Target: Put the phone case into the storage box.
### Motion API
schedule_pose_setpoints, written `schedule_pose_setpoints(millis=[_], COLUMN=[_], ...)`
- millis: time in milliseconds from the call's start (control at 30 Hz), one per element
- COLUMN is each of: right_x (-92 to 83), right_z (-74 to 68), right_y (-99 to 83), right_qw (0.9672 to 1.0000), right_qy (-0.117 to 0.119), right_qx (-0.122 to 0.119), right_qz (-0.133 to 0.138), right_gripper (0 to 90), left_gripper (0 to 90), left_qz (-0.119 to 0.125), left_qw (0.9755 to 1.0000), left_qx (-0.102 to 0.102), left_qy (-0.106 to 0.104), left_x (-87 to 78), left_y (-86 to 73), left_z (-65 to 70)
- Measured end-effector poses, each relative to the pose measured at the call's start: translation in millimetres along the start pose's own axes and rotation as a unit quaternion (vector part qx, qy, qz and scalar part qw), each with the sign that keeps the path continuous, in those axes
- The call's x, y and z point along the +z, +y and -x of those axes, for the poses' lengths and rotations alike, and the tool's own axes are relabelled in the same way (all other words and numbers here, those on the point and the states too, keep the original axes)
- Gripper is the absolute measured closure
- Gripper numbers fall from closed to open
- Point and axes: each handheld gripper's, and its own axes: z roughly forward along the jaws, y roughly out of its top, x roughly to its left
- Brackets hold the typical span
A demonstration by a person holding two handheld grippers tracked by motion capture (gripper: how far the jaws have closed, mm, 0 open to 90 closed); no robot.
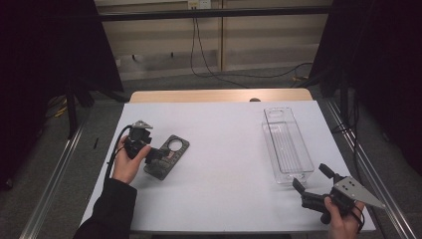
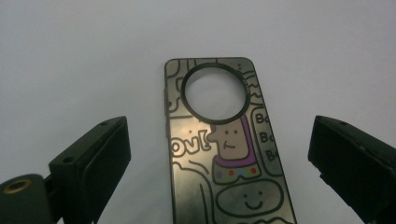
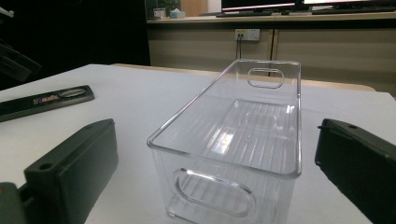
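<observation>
Room: dim, with black curtains at both sides, pale wall panels behind, a wall socket (image 1: 198,4) up high and a dark cable (image 1: 199,55) that hung from it and ran along the grey floor.
Table: a wide white top (image 1: 224,164) with a strip of bare wood along its far edge; metal rails ran along both its sides.
Clear bin: a long see-through plastic container (image 1: 285,144) that stood on the right half of the table, its long axis running away from the person, an oval handle hole in each short end; the inside looked bare.
Phone case: a dark, flat, cartoon-printed case (image 1: 168,155) (image 2: 224,154) that lay on the left half of the table, well apart from the bin; its long axis ran on a slant, and the end with the round camera hole pointed away from the person and toward the right.
Left gripper: held in the person's left hand (image 1: 128,163), the left gripper (image 1: 155,155) (image 2: 219,163) sat low over the near end of the case, jaws wide apart with one on either side of it, neither pad touching it.
Right gripper: held at the near right corner, the right gripper (image 1: 311,178) (image 3: 215,177) pointed at the bin's near short end, jaws spread wider than the bin and not touching it.
</observation>
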Motion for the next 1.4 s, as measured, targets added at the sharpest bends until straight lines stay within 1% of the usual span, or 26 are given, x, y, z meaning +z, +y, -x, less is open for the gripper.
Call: schedule_pose_setpoints(millis=[33, 167, 233, 300, 333, 400, 467, 500, 533, 567, 600, 633, 767, 833, 867, 900, 933, 967, 1000, 1067, 1100, 1133, 1200, 1233, 1333, 1400], right_x=[-0.2, 0.0, -0.1, -0.2, -0.2, -0.2, 0.0, -0.1, -0.3, -0.4, -0.5, -0.4, -0.4, -0.4, -0.3, -0.2, -0.2, -0.2, -0.2, -0.2, 0.0, 0.2, 0.1, 0.1, 0.0, 0.0], right_z=[-0.2, 0.2, -0.1, -0.4, -0.4, -0.4, -0.4, -0.6, -0.6, -0.4, -0.3, -0.2, -0.5, -0.6, -0.6, -0.7, -0.7, -0.7, -0.7, -0.4, -0.4, -0.4, -0.8, -1.0, -0.9, -1.0], right_y=[0.1, -0.1, 0.0, 0.1, 0.0, 0.1, 0.1, 0.2, 0.2, 0.2, 0.2, 0.1, 0.2, 0.2, 0.3, 0.3, 0.2, 0.2, 0.3, 0.1, 0.1, 0.2, 0.3, 0.3, 0.3, 0.3], right_qw=[1.0, 1.0, 1.0, 1.0, 1.0, 1.0, 1.0, 1.0, 1.0, 1.0, 1.0, 1.0, 1.0, 1.0, 1.0, 1.0, 1.0, 1.0, 1.0, 1.0, 1.0, 1.0, 1.0, 1.0, 1.0, 1.0], right_qy=[0.0, -0.001, 0.001, 0.001, 0.001, 0.001, 0.002, 0.002, 0.001, 0.001, 0.0, 0.0, 0.002, 0.002, 0.002, 0.003, 0.003, 0.003, 0.003, 0.003, 0.003, 0.003, 0.003, 0.003, 0.003, 0.003], right_qx=[0.0, 0.002, 0.0, -0.001, 0.0, 0.0, -0.002, -0.002, -0.001, -0.002, -0.002, -0.001, -0.002, -0.002, -0.002, -0.003, -0.003, -0.004, -0.003, -0.004, -0.004, -0.004, -0.004, -0.004, -0.004, -0.004], right_qz=[0.001, 0.001, 0.0, 0.001, 0.0, 0.001, 0.0, 0.001, 0.001, 0.001, 0.001, 0.001, 0.001, 0.001, 0.001, 0.001, 0.001, 0.001, 0.001, 0.0, 0.0, 0.0, 0.0, 0.0, 0.0, 0.0], right_gripper=[0.0, 0.0, 0.0, 0.0, 0.0, 0.0, 0.0, 0.0, 0.0, 0.0, 0.0, 0.0, 0.0, 0.0, 0.0, 0.0, 0.0, 0.0, 0.0, 0.0, 0.0, 0.0, 0.0, 0.0, 0.0, 0.0], left_gripper=[5.8, 5.0, 5.2, 4.8, 4.9, 4.6, 4.6, 4.8, 5.4, 5.1, 5.1, 5.3, 4.9, 5.1, 5.1, 5.1, 5.2, 4.6, 3.0, 2.9, 2.9, 2.7, 0.3, 1.2, 0.7, 0.5], left_qz=[0.001, -0.007, -0.026, -0.026, -0.034, -0.043, -0.061, -0.068, -0.074, -0.08, -0.088, -0.095, -0.101, -0.112, -0.113, -0.113, -0.118, -0.118, -0.116, -0.12, -0.125, -0.124, -0.13, -0.128, -0.131, -0.132], left_qw=[1.0, 0.9999, 0.9997, 0.9997, 0.9994, 0.999, 0.9981, 0.9977, 0.9973, 0.9968, 0.9961, 0.9955, 0.9949, 0.9937, 0.9936, 0.9936, 0.9929, 0.993, 0.9933, 0.9926, 0.992, 0.992, 0.9909, 0.9905, 0.9902, 0.9899], left_qx=[-0.001, -0.003, 0.004, 0.0, 0.001, -0.004, -0.001, -0.005, -0.004, -0.006, -0.005, 0.001, 0.001, 0.006, 0.008, 0.003, 0.007, 0.01, 0.005, 0.016, 0.016, 0.018, 0.031, 0.038, 0.037, 0.04], left_qy=[0.002, -0.013, -0.004, -0.005, -0.009, -0.008, -0.006, -0.005, -0.004, -0.008, -0.008, -0.002, -0.009, -0.003, -0.005, -0.006, -0.004, -0.003, -0.001, 0.005, 0.008, 0.01, 0.016, 0.031, 0.031, 0.035], left_x=[0.8, 7.5, 11.4, 12.7, 13.6, 17.2, 21.4, 23.2, 25.2, 27.0, 28.7, 29.9, 33.0, 35.8, 37.8, 40.0, 41.7, 42.9, 43.9, 44.5, 44.8, 45.9, 47.8, 49.1, 51.0, 50.9], left_y=[1.3, 0.0, 0.1, -0.3, -0.4, -1.3, -1.6, -2.1, -2.3, -2.9, -3.6, -3.7, -4.7, -4.7, -5.1, -5.7, -5.8, -6.2, -6.4, -6.0, -5.9, -5.8, -5.8, -6.0, -5.6, -6.0], left_z=[0.2, 2.6, 4.9, 5.5, 4.7, 4.4, 4.2, 4.5, 4.1, 4.4, 5.1, 5.0, 5.5, 7.3, 7.9, 8.6, 8.3, 8.4, 9.7, 10.9, 12.0, 12.7, 15.2, 16.6, 16.6, 16.7])
